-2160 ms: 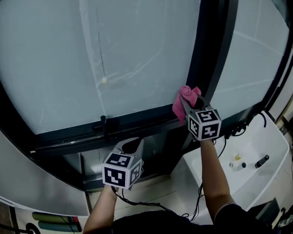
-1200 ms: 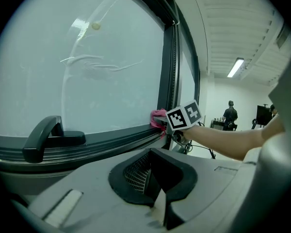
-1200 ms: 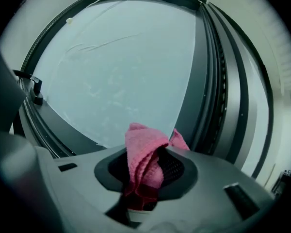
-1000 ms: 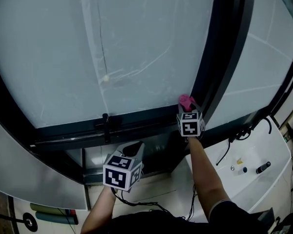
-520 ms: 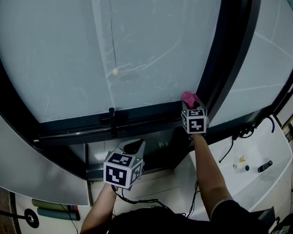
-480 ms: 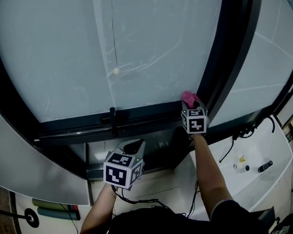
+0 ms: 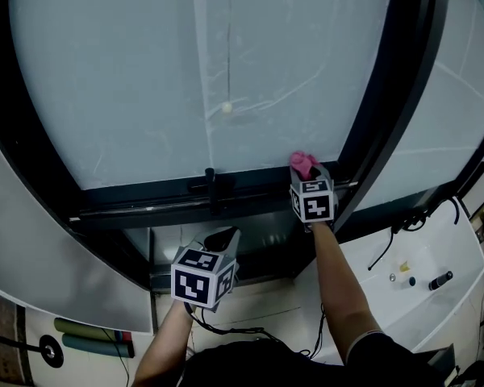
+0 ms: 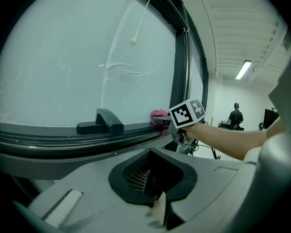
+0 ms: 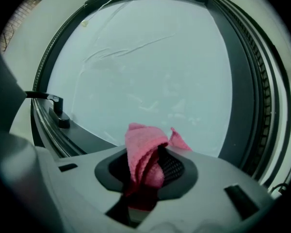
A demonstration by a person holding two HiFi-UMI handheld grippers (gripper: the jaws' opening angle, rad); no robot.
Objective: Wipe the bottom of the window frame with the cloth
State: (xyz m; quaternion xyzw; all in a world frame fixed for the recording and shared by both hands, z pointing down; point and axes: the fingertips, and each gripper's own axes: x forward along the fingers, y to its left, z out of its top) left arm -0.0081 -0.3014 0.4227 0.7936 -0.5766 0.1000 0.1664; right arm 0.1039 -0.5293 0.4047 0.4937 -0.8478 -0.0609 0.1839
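A pink cloth (image 7: 301,162) is pinched in my right gripper (image 7: 305,171), which is shut on it and holds it against the bottom of the dark window frame (image 7: 145,204), near the frame's right upright. In the right gripper view the pink cloth (image 9: 144,154) bunches up out of the jaws in front of the glass. The left gripper view shows the pink cloth (image 8: 159,114) on the frame rail beside the right gripper's marker cube. My left gripper (image 7: 218,240) hangs below the frame, away from the cloth; its jaws are shut with nothing between them.
A black window handle (image 7: 211,186) sticks up from the bottom rail left of the cloth. A pull cord with a small bead (image 7: 226,108) hangs in front of the glass. A white counter (image 7: 436,252) with small items and cables lies at the lower right.
My right gripper with the cloth has slid a little left along the bottom rail, away from the right upright. The view has shifted. The left gripper has stayed in place.
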